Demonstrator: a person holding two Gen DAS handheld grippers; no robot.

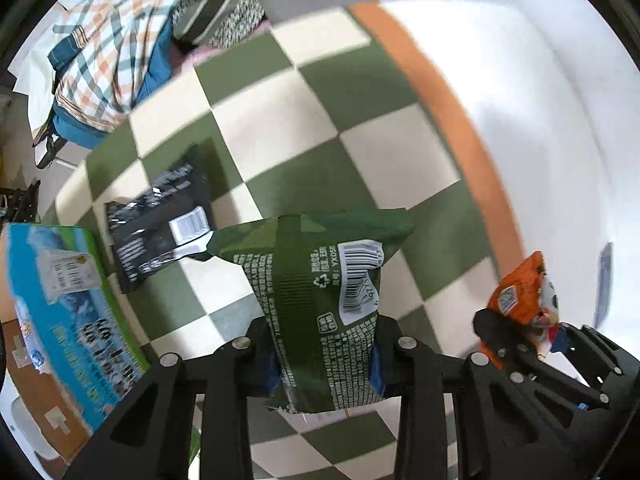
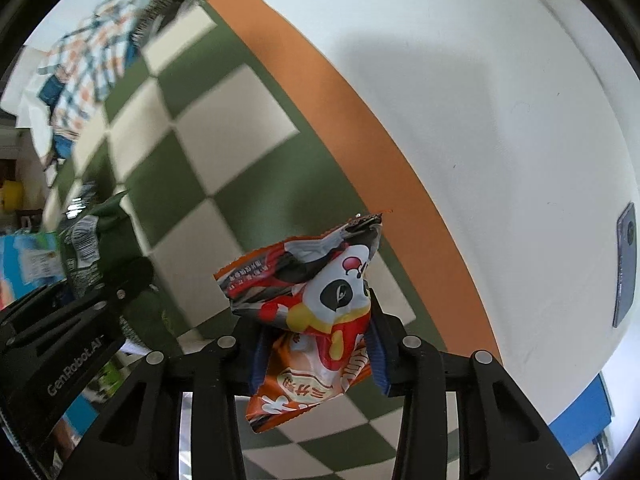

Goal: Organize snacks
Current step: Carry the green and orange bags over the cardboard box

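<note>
Green-and-cream checked mat (image 1: 280, 128) covers the surface, orange border (image 1: 448, 112) along its 2 o'clock side, white top beyond. Both grippers point down over it.

Carton (image 1: 60, 304), blue and green print, sits at 9 o'clock in the left wrist view, at the mat's edge. Judged the likely drop place for snacks; not certain, since its opening is not visible.

Green packet (image 1: 320, 304) hangs in the left gripper (image 1: 324, 356). Jaws narrow, pads pressing its lower part from both sides. Long axis runs 12 to 6 along the fingers, barcode side to camera, top edge free and clear of the mat.

Black packet (image 1: 160, 224) lies flat on the mat at 10 o'clock from the left jaws, just beside the carton, apart from the green one. Long axis about 1 to 7. Not held.

Orange packet (image 2: 316, 320), crumpled, cartoon print, clamped in the right gripper (image 2: 316, 354). Jaws as tight as they go here, pads on its middle, top corner sticking up toward 12.

Key relation: from the left jaws the carton lies toward 9 o'clock and close; the right gripper (image 1: 532, 344) is at 3 o'clock of the left one, farther from the carton. Judgement: left hand is nearer, so green goes first, right crossing after, or the two collide.

Phone-like slab (image 2: 626, 264) lies on the white top at 3 o'clock, well apart.
</note>
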